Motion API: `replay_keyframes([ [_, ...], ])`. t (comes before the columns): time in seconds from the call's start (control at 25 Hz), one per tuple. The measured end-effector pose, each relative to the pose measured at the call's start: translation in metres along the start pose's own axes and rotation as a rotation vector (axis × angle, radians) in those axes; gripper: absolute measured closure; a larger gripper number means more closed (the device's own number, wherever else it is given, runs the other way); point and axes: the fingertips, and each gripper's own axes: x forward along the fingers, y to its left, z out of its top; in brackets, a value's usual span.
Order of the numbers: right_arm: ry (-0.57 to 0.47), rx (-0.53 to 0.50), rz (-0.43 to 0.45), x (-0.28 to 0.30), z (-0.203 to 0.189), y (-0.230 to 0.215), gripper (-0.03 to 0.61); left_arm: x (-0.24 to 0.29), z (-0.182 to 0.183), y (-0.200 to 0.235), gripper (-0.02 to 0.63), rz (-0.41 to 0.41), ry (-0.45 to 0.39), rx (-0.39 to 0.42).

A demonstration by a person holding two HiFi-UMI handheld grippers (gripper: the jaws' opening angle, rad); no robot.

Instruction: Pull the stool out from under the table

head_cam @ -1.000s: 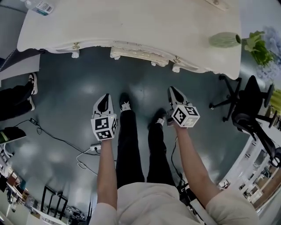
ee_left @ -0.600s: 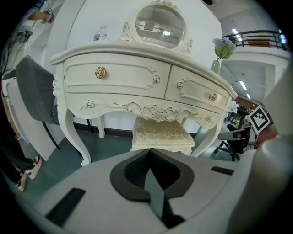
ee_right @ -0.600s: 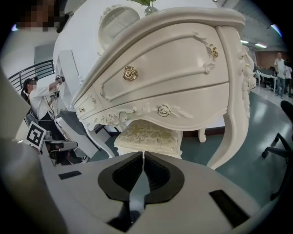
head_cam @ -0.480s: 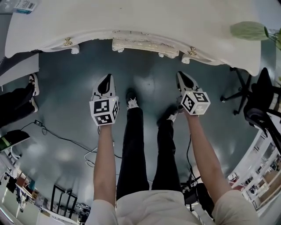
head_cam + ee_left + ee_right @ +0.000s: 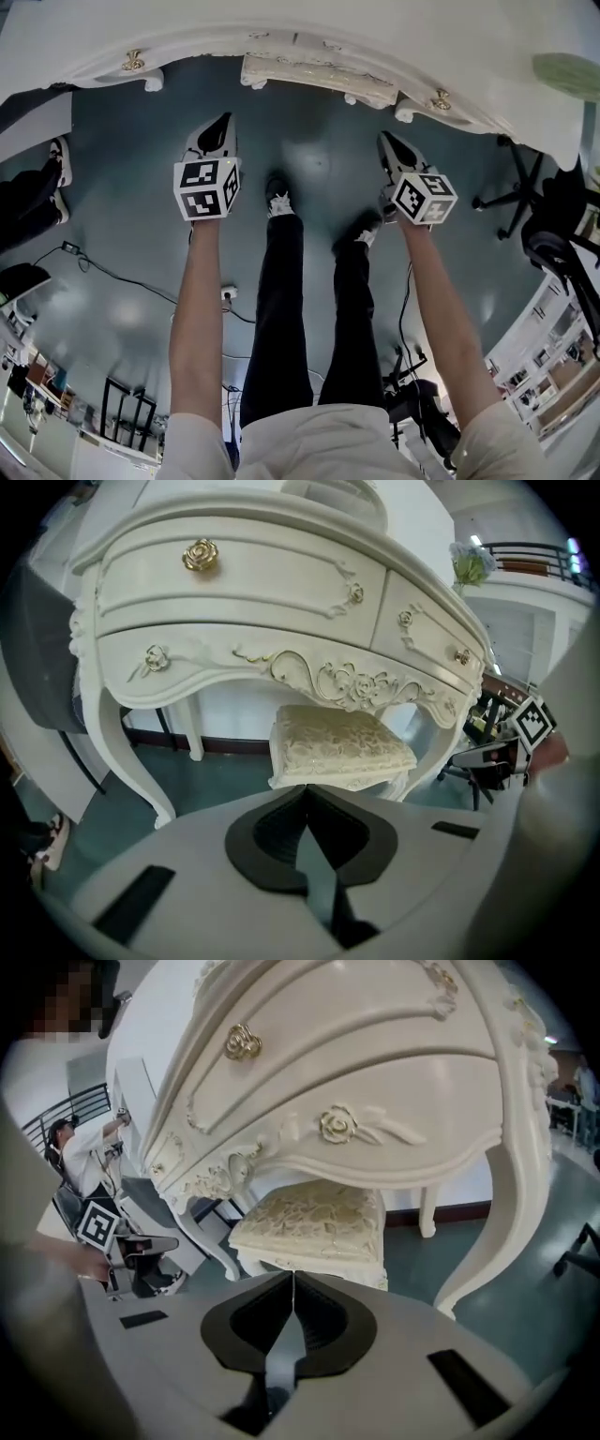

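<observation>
The cream stool (image 5: 339,747) with a patterned cushion stands tucked beneath the ornate white table (image 5: 234,602). From above only the stool's front edge (image 5: 319,80) peeks out under the table's rim (image 5: 187,52). My left gripper (image 5: 223,122) is shut and empty, pointing at the stool from the left, a short way off. My right gripper (image 5: 386,141) is also shut and empty, aimed at the stool (image 5: 309,1227) from the right. In the gripper views the left jaws (image 5: 305,791) and right jaws (image 5: 292,1275) are pressed together, with nothing between them. Neither touches the stool.
A curved white table leg (image 5: 506,1204) stands right of the stool and another (image 5: 122,752) to its left. A black office chair (image 5: 553,225) is at the right. A cable (image 5: 112,281) and a power strip (image 5: 228,292) lie on the floor. Another person's legs (image 5: 28,202) are at the far left.
I have stepped closer to the table. Both grippers have moved forward towards it and stayed shut.
</observation>
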Motion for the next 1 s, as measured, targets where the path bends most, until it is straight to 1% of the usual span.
replay_keyframes([
  [0.08,0.015,-0.016,-0.041,0.009,-0.007,-0.013,0.534,0.011,-0.007,0.000,0.598,-0.037,0.014,0.000],
  [0.2,0.008,-0.006,-0.062,0.023,-0.016,-0.026,0.534,0.028,-0.023,0.006,0.598,-0.101,0.040,-0.093],
  [0.24,0.006,-0.007,-0.069,0.028,-0.019,-0.030,0.534,0.035,-0.027,0.010,0.598,-0.117,0.046,-0.109],
  [0.28,0.004,-0.012,-0.079,0.034,-0.021,-0.036,0.534,0.042,-0.031,0.012,0.598,-0.130,0.052,-0.100],
  [0.32,0.003,-0.020,-0.090,0.041,-0.022,-0.043,0.532,0.050,-0.034,0.015,0.598,-0.140,0.058,-0.071],
  [0.48,0.014,-0.042,-0.136,0.061,-0.033,-0.067,0.532,0.078,-0.052,0.017,0.598,-0.178,0.099,0.087],
  [0.56,0.024,-0.053,-0.161,0.066,-0.036,-0.082,0.531,0.091,-0.059,0.015,0.598,-0.208,0.118,0.134],
  [0.64,0.030,-0.068,-0.171,0.074,-0.037,-0.094,0.527,0.103,-0.062,0.017,0.597,-0.220,0.129,0.169],
  [0.68,0.035,-0.075,-0.167,0.079,-0.037,-0.098,0.496,0.108,-0.064,0.020,0.596,-0.219,0.133,0.177],
  [0.72,0.042,-0.082,-0.160,0.084,-0.038,-0.101,0.431,0.113,-0.065,0.024,0.583,-0.216,0.135,0.176],
  [0.76,0.054,-0.089,-0.151,0.087,-0.040,-0.104,0.397,0.118,-0.067,0.026,0.531,-0.218,0.137,0.165],
  [0.8,0.071,-0.095,-0.146,0.090,-0.043,-0.107,0.389,0.124,-0.068,0.026,0.493,-0.226,0.139,0.147],
  [0.88,0.125,-0.114,-0.137,0.095,-0.052,-0.114,0.347,0.133,-0.070,0.026,0.449,-0.243,0.143,0.119],
  [0.96,0.187,-0.153,-0.120,0.103,-0.060,-0.116,0.319,0.141,-0.070,0.030,0.393,-0.246,0.148,0.129],
  [1.0,0.214,-0.180,-0.111,0.107,-0.062,-0.116,0.310,0.146,-0.069,0.032,0.347,-0.249,0.151,0.146],
])
